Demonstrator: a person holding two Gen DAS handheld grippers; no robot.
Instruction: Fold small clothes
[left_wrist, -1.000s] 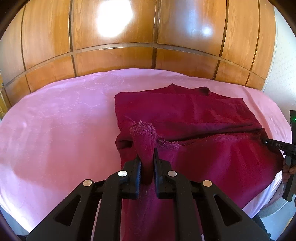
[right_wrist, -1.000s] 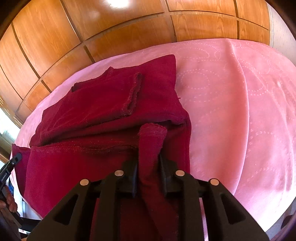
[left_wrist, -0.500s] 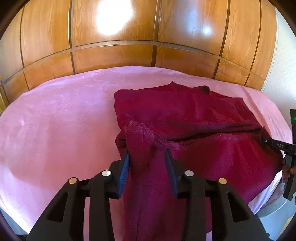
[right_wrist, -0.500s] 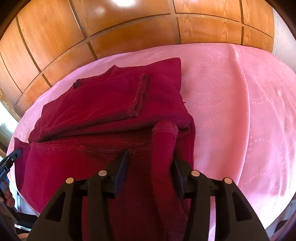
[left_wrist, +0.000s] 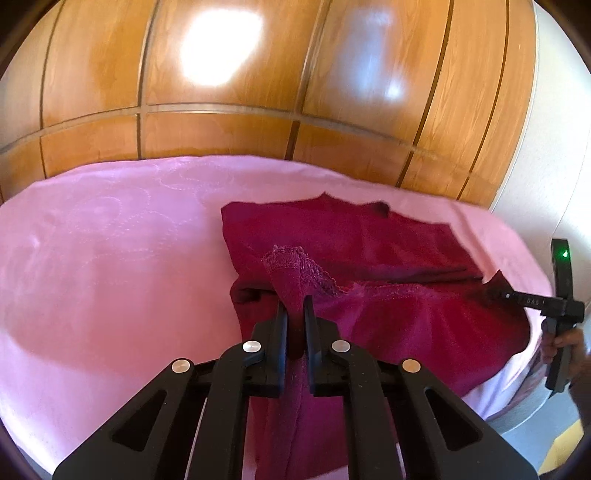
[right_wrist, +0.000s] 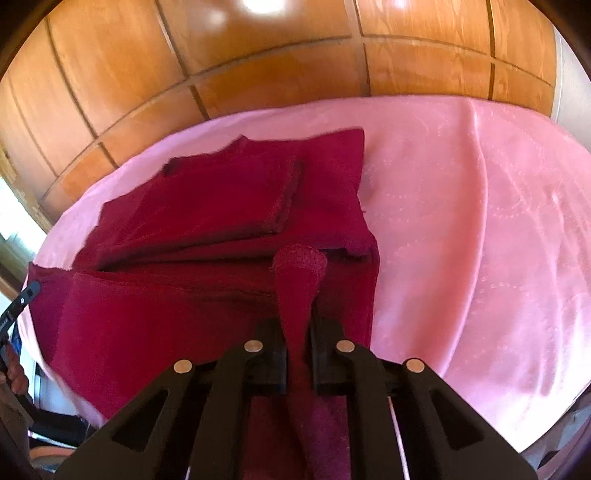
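- Item: a dark red garment on a pink bedspread, towards the near edge and well clear of the wooden panelled wall behind.
- Progress: partly folded. The far portion lies flat in layers; in the right wrist view a narrower panel lies doubled over the body. The near hem portion is not yet laid over.
- Left gripper: its jaws have just been closing and are now clenched on a bunched, lace-trimmed corner of the hem.
- Right gripper: its jaws likewise have just been closing and now pinch the opposite hem corner, the cloth standing up between them.
- Both corners sit raised off the bedspread, the hem edge slack between them.
- Orientation: the long axis appears to run from the near edge towards the wall. The notched end, seemingly the neckline, points at the wall; the hem faces the person.
- Remaining, in my judgement: carry the hem away towards the neckline, lay it flat, release. Whether further folds are needed cannot be told.
- The far hem end, by the other gripper, overhangs the bed edge.
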